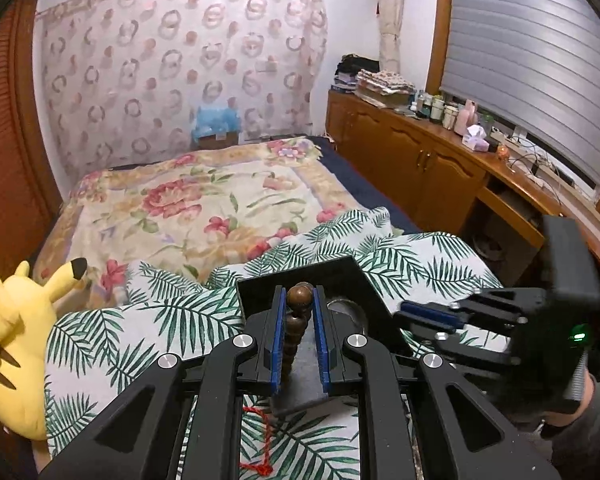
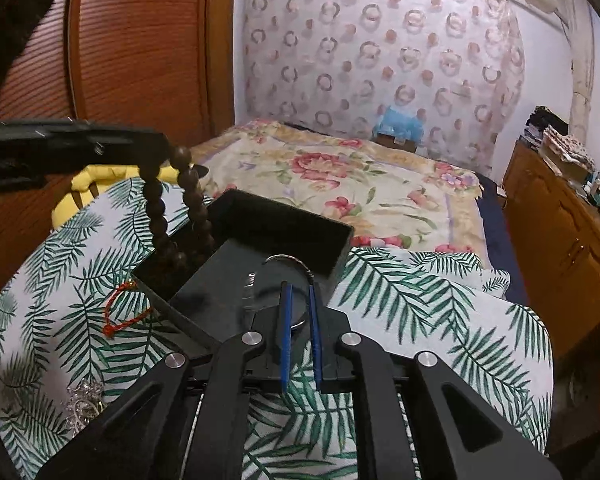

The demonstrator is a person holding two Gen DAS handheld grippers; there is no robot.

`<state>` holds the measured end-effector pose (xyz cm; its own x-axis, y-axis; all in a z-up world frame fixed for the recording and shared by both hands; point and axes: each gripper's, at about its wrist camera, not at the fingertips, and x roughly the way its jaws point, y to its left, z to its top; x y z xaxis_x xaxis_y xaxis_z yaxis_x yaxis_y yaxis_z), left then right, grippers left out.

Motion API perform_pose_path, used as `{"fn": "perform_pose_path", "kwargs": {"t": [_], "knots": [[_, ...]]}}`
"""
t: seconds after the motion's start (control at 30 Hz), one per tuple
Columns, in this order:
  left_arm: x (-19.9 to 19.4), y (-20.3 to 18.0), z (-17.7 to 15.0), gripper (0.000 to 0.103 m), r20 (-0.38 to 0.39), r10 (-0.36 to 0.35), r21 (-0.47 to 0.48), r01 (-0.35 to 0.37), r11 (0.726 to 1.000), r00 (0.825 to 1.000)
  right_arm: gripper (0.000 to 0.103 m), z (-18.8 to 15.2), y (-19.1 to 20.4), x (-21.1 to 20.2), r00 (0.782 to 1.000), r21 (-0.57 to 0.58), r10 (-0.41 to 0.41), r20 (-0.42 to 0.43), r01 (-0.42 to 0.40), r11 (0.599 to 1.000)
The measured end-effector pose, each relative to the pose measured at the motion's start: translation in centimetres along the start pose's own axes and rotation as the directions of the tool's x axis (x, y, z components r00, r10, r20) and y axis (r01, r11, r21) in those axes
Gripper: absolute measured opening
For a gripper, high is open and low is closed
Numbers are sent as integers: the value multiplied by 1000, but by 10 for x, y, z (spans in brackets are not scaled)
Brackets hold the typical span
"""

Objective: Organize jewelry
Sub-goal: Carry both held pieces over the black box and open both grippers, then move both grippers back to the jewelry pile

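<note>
My left gripper (image 1: 299, 297) is shut on a brown wooden bead bracelet (image 1: 296, 320), which hangs from its fingertips over a black jewelry box (image 1: 300, 276) on the palm-print quilt. In the right wrist view the bracelet (image 2: 188, 200) dangles into the left part of the box (image 2: 284, 232). A silver bangle (image 2: 288, 258) lies in the box. My right gripper (image 2: 299, 288) hovers just above the bangle with a narrow gap between its jaws, holding nothing; it also shows in the left wrist view (image 1: 424, 312). A red string bracelet (image 2: 120, 308) lies left of the box.
A silver chain pile (image 2: 82, 400) lies on the quilt at the near left. A yellow plush toy (image 1: 20, 340) sits at the bed's left edge. A wooden cabinet (image 1: 420, 152) with bottles runs along the right wall. A floral blanket (image 1: 204, 196) covers the far bed.
</note>
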<state>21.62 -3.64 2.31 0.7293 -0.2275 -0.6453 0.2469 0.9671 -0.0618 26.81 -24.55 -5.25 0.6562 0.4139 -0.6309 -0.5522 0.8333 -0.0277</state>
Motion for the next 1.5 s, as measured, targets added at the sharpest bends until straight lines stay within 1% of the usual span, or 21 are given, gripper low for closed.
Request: {"fn": "perform_pose_path", "kwargs": {"t": [0.2,0.27,0.43,0.5,0.53,0.6,0.7,0.77,0.9,0.97,1.0,1.07,1.13,1.2,1.27,1.3,1.33,1.37,1.43,1.5], "knots": [[8,-4,1,13,-18,7,7,-7,1000,1000,11,-17,-3,-21,1000,22,9,24,-10,1000],[6,-4,1,13,-9,6,-1,-6,1000,1000,11,-22,-2,-28,999,26,11,32,-11,1000],[-4,-1,-15,14,-12,-2,1,2,1000,1000,11,-40,6,-56,998,37,22,64,-25,999],[-12,-3,-26,18,-11,4,16,-4,1000,1000,11,-49,11,-67,997,40,27,74,-30,999],[-16,-4,-31,23,-10,7,24,-7,1000,1000,11,-54,14,-72,997,43,31,77,-34,998],[-24,-6,-44,24,-5,8,34,-8,999,1000,11,-64,20,-81,996,52,36,78,-40,998],[-35,-4,-66,26,-9,-14,26,14,1000,1000,11,-79,28,-90,996,59,41,79,-46,997],[-43,-2,-82,31,-12,-26,11,26,1000,1000,11,-90,35,-94,996,64,41,76,-46,997],[-51,1,-106,34,-23,-28,-3,28,1000,999,12,-108,43,-97,998,78,42,57,-47,996],[-56,1,-119,45,-30,-31,-9,31,999,999,12,-116,45,-97,998,87,43,43,-47,995],[-58,1,-125,47,-31,-30,-8,30,1000,999,12,-121,48,-97,999,86,39,33,-42,995],[-61,-1,-137,53,-39,-23,-7,23,1000,999,14,-128,49,-97,999,85,41,23,-43,995],[-61,-2,-145,56,-49,-23,-11,23,1000,999,20,-135,52,-97,999,89,47,9,-48,995],[-60,-2,-155,62,-66,-33,-18,32,999,997,22,-139,55,-100,998,94,55,5,-55,994],[-61,-5,-163,71,-74,-32,-9,31,999,997,22,-141,57,-102,999,87,51,-7,-51,995],[-60,-6,-166,72,-80,-29,-2,29,1000,996,23,-143,60,-102,999,84,51,-13,-49,995],[-58,-8,-169,75,-89,-25,5,26,1000,996,26,-144,61,-102,999,82,52,-16,-50,995],[-58,-11,-170,77,-95,-24,8,25,1000,995,28,-145,64,-102,998,78,55,-22,-53,996],[-55,-14,-175,77,-110,-33,13,34,999,993,35,-149,68,-102,998,74,61,-29,-58,996],[-50,-19,-178,78,-130,-38,28,42,999,991,37,-152,71,-101,998,68,57,-37,-55,996]]}}
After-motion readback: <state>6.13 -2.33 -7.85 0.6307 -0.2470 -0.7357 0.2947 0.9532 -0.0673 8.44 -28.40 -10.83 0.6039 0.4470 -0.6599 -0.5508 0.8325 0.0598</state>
